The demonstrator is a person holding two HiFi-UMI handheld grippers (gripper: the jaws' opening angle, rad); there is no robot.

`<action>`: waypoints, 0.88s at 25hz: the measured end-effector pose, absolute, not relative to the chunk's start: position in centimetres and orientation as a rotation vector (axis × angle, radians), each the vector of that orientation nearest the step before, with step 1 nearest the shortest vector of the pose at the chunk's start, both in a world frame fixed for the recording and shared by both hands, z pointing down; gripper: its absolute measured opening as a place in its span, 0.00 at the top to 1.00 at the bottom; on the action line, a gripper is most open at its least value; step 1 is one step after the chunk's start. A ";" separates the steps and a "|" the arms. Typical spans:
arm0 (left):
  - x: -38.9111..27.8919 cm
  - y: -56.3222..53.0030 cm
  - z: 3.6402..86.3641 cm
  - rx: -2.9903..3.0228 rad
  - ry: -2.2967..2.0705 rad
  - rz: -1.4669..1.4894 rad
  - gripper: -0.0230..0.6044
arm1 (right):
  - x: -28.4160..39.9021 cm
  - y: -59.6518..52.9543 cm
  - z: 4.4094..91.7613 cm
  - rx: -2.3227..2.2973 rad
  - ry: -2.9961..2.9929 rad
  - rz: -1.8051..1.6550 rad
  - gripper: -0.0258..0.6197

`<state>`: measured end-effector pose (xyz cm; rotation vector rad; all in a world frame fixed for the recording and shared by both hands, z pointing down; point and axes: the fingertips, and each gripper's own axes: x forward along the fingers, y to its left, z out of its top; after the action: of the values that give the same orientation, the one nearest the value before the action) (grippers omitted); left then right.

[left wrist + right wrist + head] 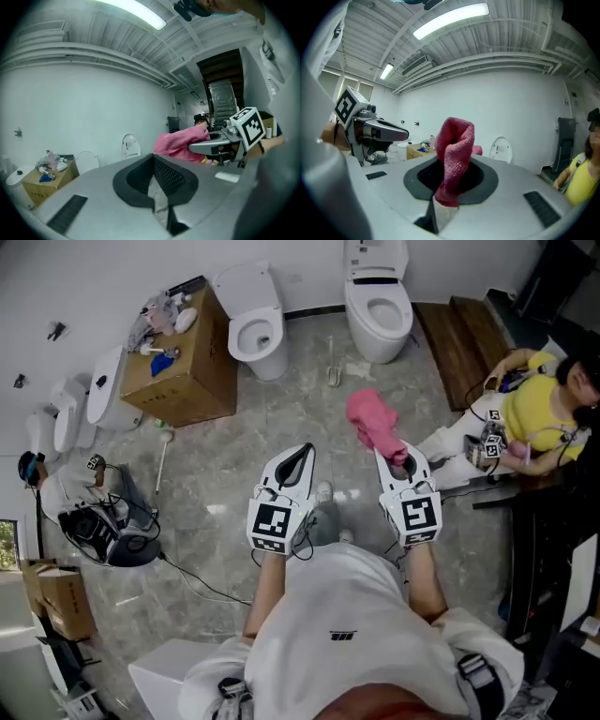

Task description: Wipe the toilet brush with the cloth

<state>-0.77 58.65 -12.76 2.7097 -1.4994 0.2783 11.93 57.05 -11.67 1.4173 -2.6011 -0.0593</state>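
Right gripper view: fingers [419,176] pinch bunched pink cloth [454,154]; left gripper [300,451] clenched, empty

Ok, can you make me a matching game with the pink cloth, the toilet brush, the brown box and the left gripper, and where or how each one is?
Things:
1. pink cloth
2. toilet brush
3. cardboard box
4. left gripper

Places and states:
A. lying on the floor
B. jaws together, nothing between them
C. pinched in the jaws of the right gripper
D. clutter piled on top

Pairs: 1-C, 2-A, 3-D, 4-B.
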 end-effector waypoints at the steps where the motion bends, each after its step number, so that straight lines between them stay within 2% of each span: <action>1: -0.8 57.9 -12.6 2.705 -1.505 0.280 0.96 | 11.9 56.4 -11.7 1.412 -2.602 -0.064 0.87; 22: -7.0 35.1 -10.0 2.639 -1.482 0.300 0.96 | 6.5 34.2 -9.5 1.416 -2.518 0.024 0.87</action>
<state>-6.96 35.11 -10.01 2.6393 -1.4816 0.3000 6.46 34.20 -9.45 1.4160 -2.5177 0.0235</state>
